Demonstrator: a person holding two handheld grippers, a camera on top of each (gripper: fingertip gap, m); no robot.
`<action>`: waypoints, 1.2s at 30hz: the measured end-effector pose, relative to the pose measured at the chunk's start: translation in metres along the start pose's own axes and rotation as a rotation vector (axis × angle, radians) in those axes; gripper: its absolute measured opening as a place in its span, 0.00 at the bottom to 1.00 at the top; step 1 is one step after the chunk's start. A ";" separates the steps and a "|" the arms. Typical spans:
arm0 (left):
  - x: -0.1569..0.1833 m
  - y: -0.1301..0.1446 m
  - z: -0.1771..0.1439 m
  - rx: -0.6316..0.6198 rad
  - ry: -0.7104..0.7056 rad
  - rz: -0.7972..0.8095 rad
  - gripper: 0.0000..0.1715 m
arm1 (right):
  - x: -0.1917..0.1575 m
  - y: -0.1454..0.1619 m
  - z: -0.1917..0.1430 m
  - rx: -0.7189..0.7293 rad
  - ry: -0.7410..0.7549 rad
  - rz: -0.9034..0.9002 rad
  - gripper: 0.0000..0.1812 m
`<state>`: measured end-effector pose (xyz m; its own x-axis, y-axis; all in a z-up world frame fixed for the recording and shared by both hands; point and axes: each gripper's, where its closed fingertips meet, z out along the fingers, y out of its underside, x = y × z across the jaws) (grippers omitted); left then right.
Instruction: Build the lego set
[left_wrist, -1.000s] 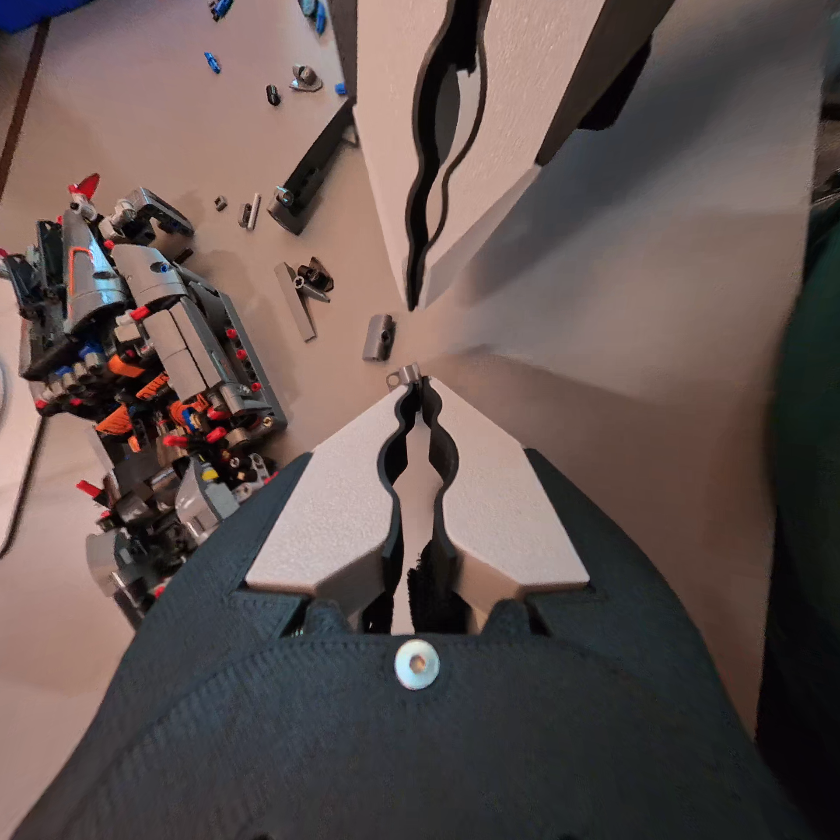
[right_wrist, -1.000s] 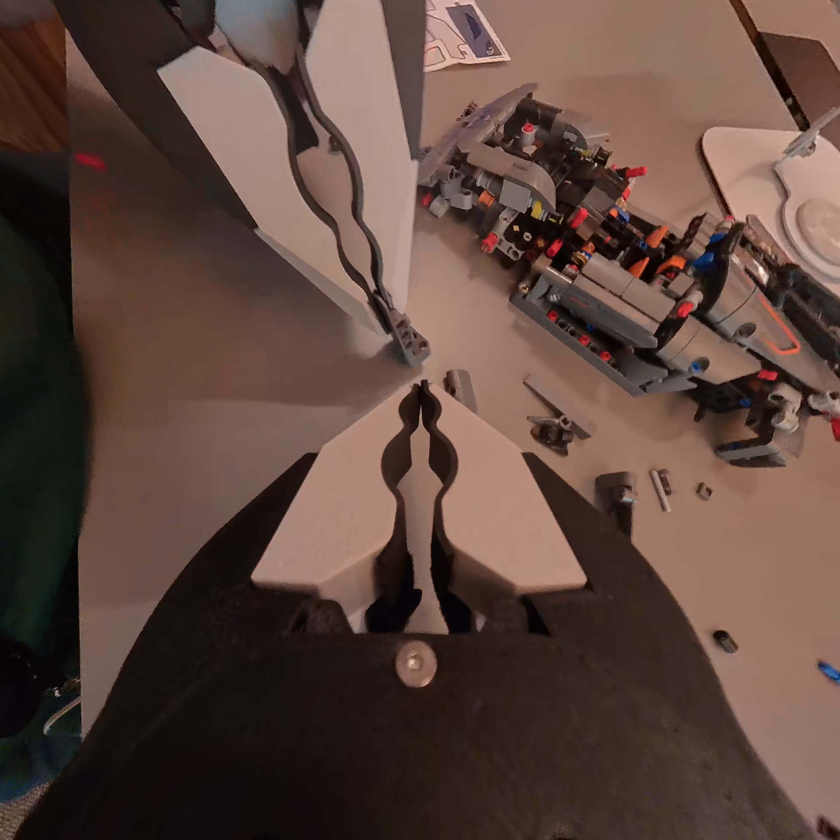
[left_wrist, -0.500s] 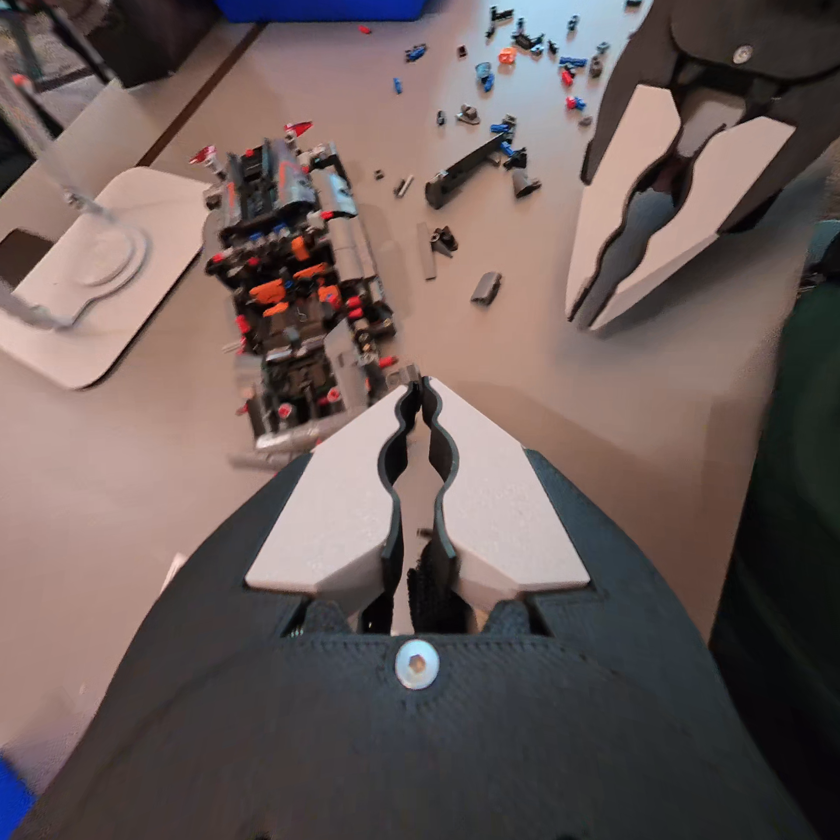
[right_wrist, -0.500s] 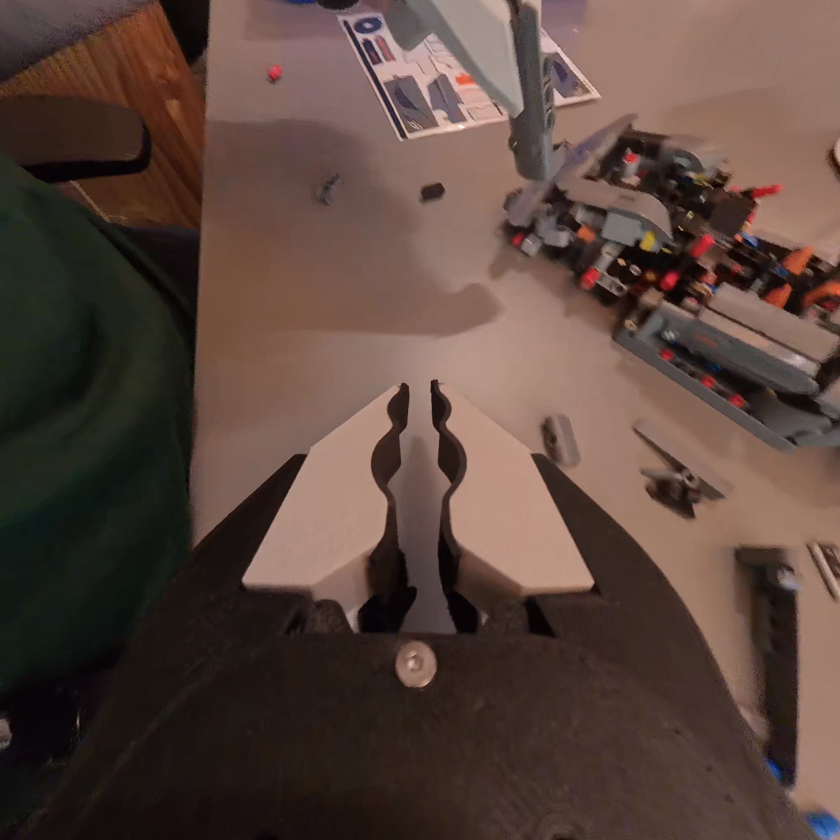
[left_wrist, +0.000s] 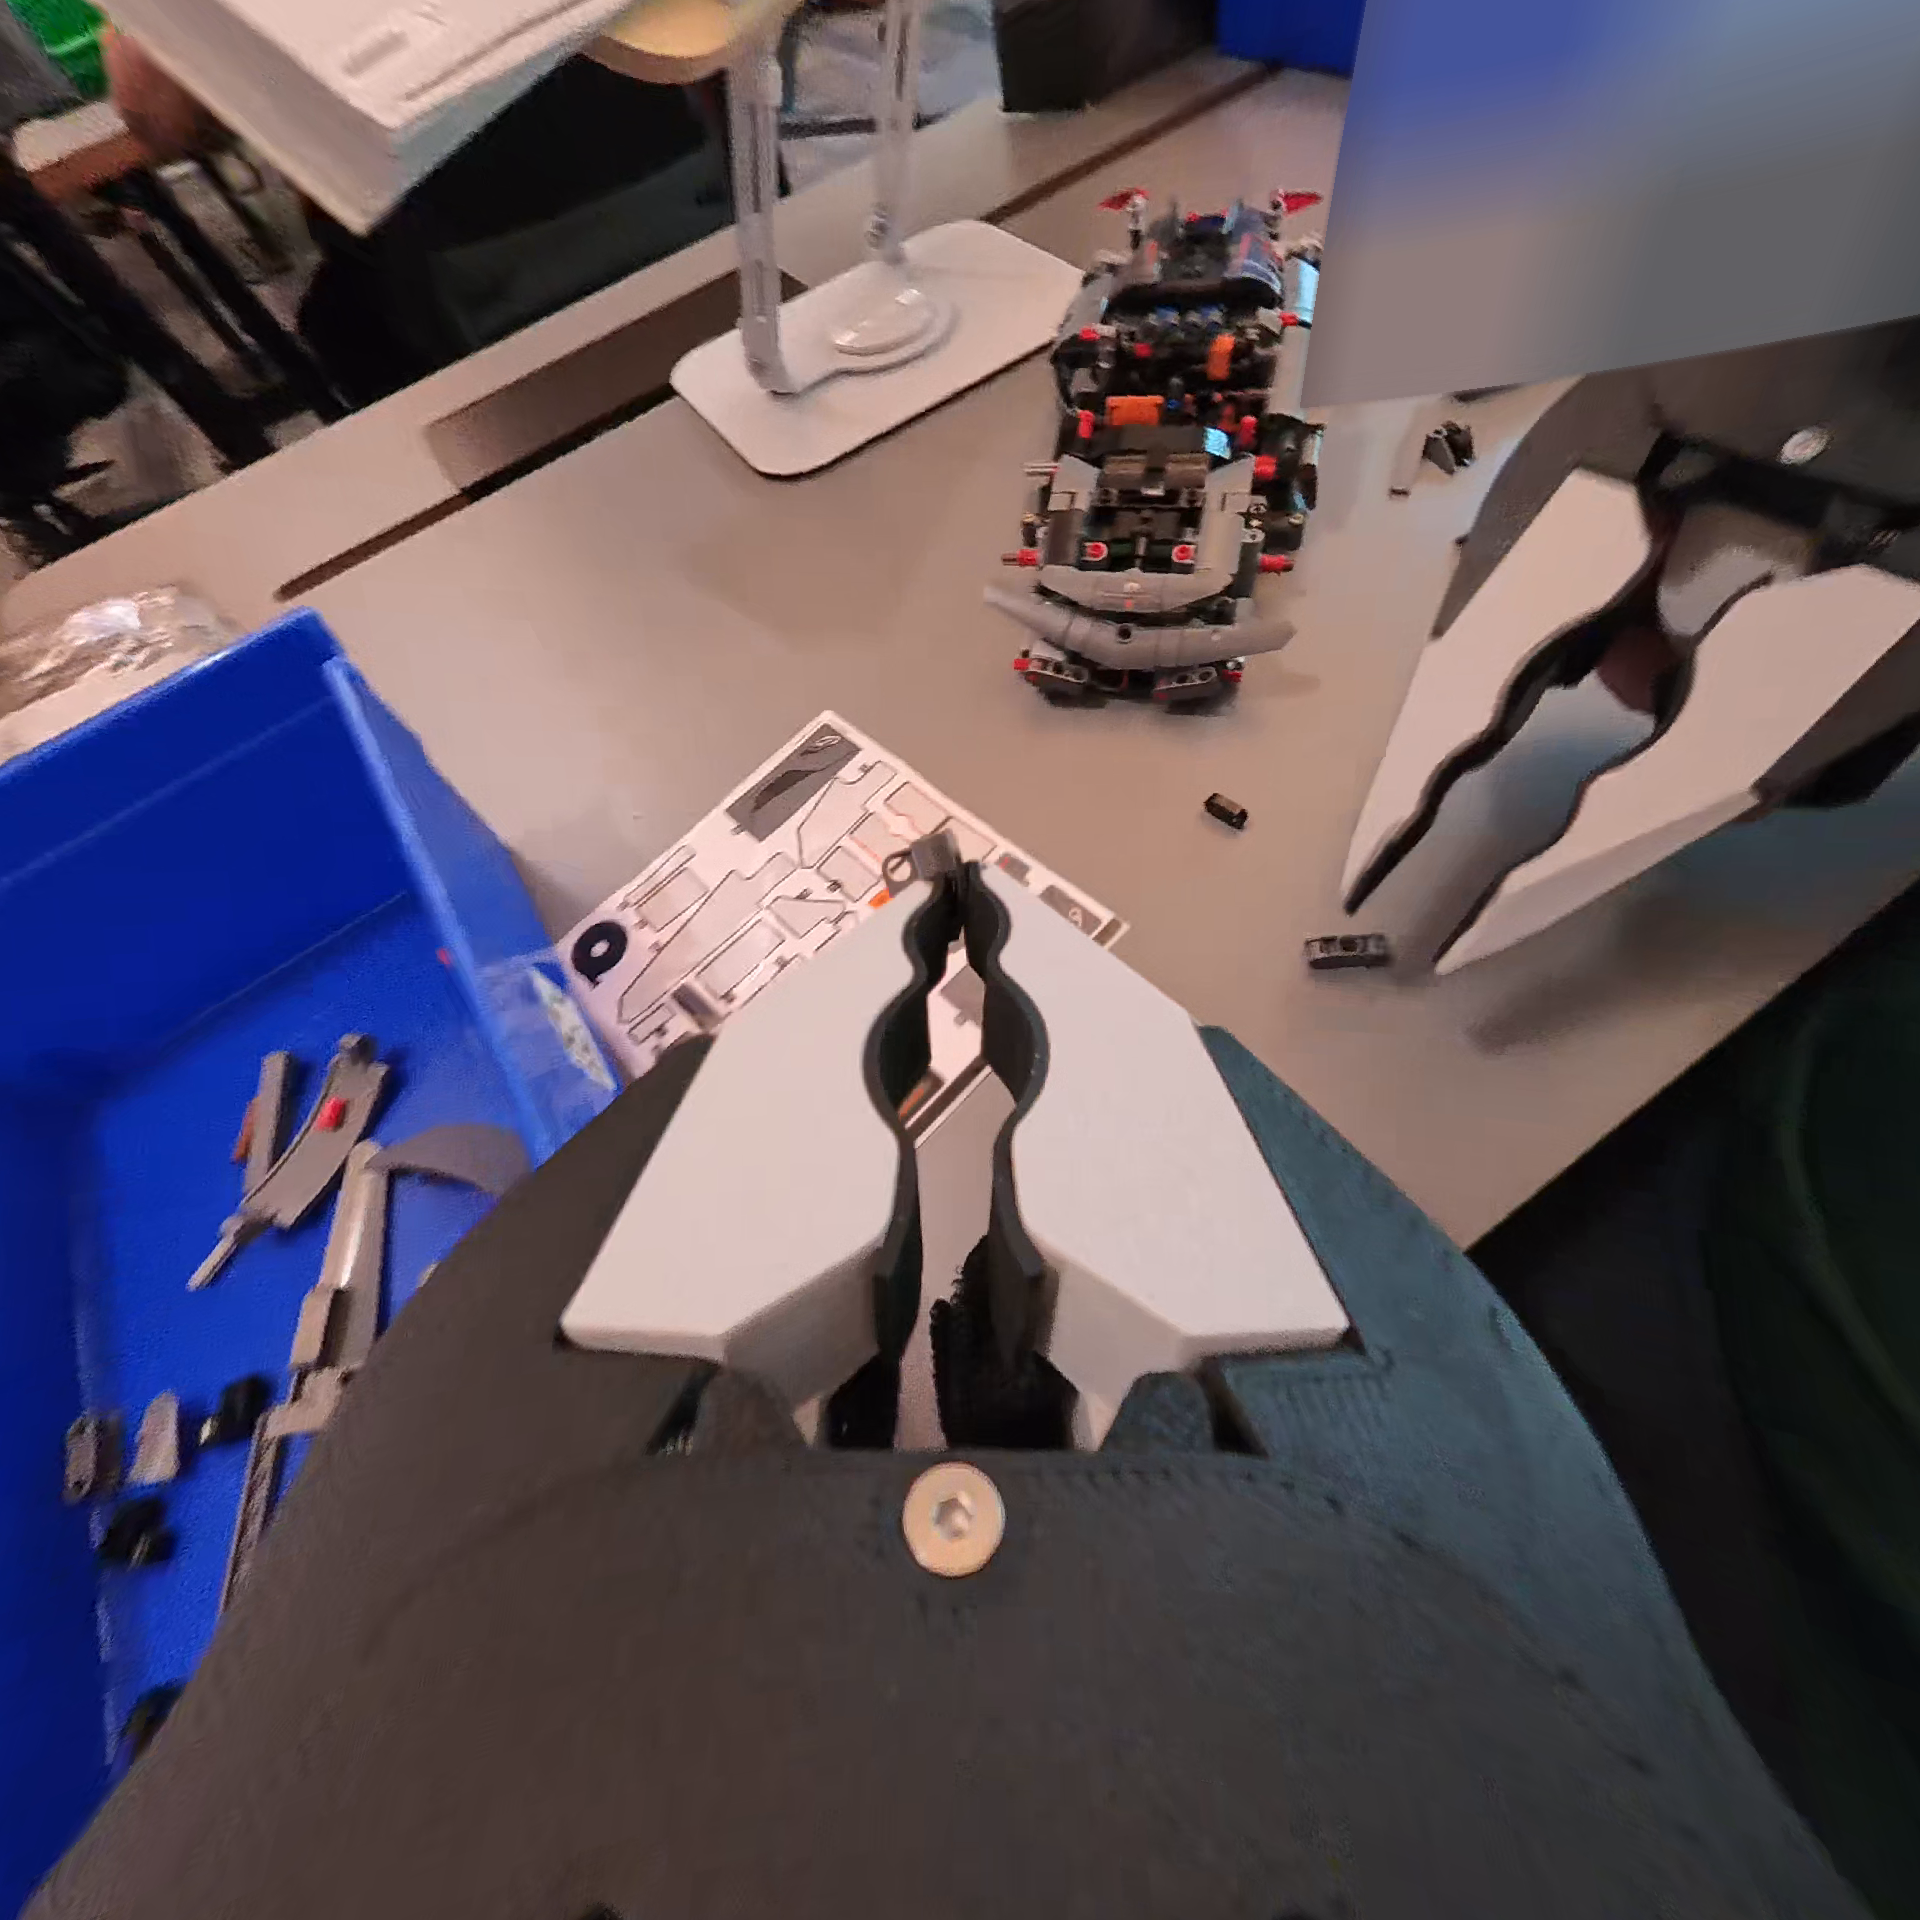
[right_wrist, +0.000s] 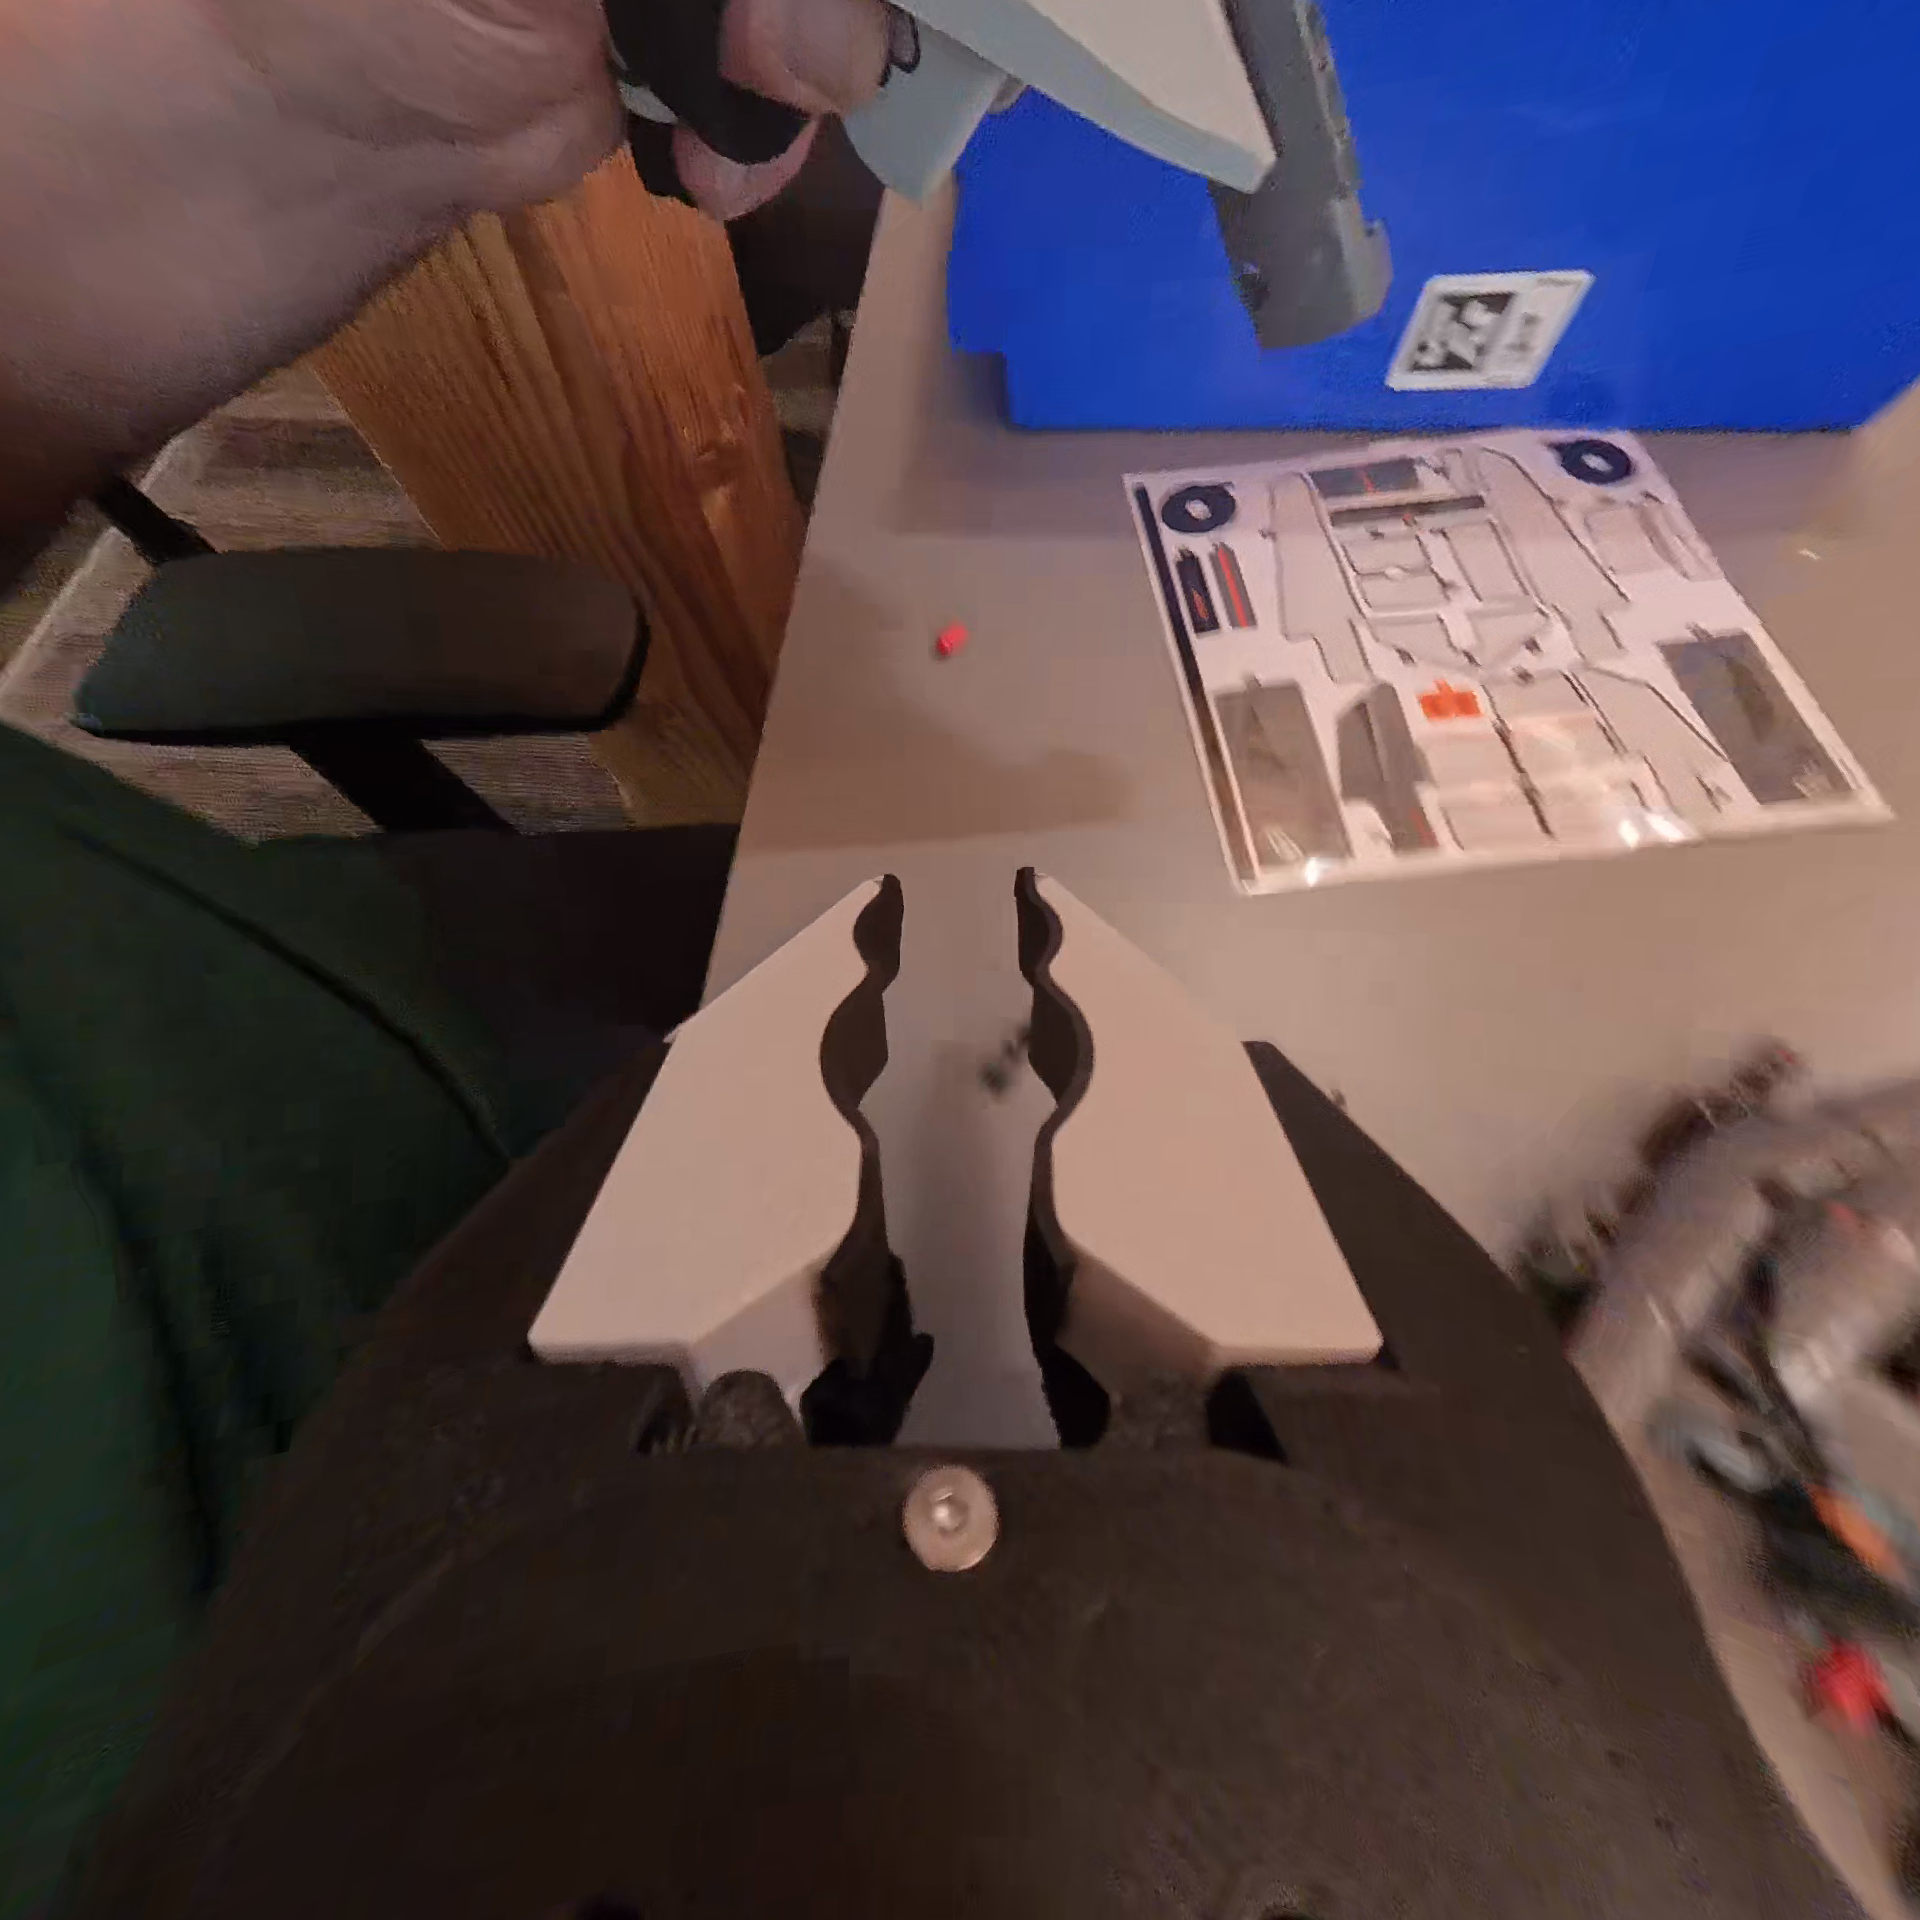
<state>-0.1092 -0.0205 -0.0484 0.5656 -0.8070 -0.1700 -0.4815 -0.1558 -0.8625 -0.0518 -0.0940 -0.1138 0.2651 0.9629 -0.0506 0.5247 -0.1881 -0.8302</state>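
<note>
Grey table (left_wrist: 644, 623) fills both views, carrying, by descending size: a blue bin (left_wrist: 208, 935) at the left edge with loose grey and black pieces on its floor; the partly built lego car (left_wrist: 1164, 488), dark grey with red and orange pins, standing well apart from the bin; a white stand base (left_wrist: 883, 343) beyond the car; and a sticker sheet (right_wrist: 1475, 655) lying flat just beside the bin. Left tool (left_wrist: 951, 878) hangs over the sheet (its near corner hidden beneath the fingers), jaws closed on a small grey lego piece (left_wrist: 925, 862) that projects from the tips. Right tool (right_wrist: 956, 883) is empty, jaws parted, above bare table near the front edge. Two small dark pieces (left_wrist: 1345, 948) lie on the table near its tips in the left wrist view. One tiny red piece (right_wrist: 949, 639) rests alone left of the sheet.
</note>
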 end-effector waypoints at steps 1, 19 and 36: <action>-0.003 0.002 -0.006 0.009 -0.017 -0.002 0.00 | -0.003 -0.007 0.012 -0.005 -0.020 0.003 0.12; -0.018 0.042 -0.048 0.134 -0.095 -0.059 0.00 | 0.003 -0.014 0.102 -0.185 0.038 0.063 0.06; -0.017 0.056 -0.055 0.131 -0.100 -0.062 0.00 | 0.004 -0.019 0.108 -0.186 0.074 0.022 0.02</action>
<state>-0.1827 -0.0469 -0.0670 0.6587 -0.7361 -0.1557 -0.3559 -0.1226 -0.9264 -0.1481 -0.0659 -0.1585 0.3332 0.9426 -0.0208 0.6571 -0.2480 -0.7118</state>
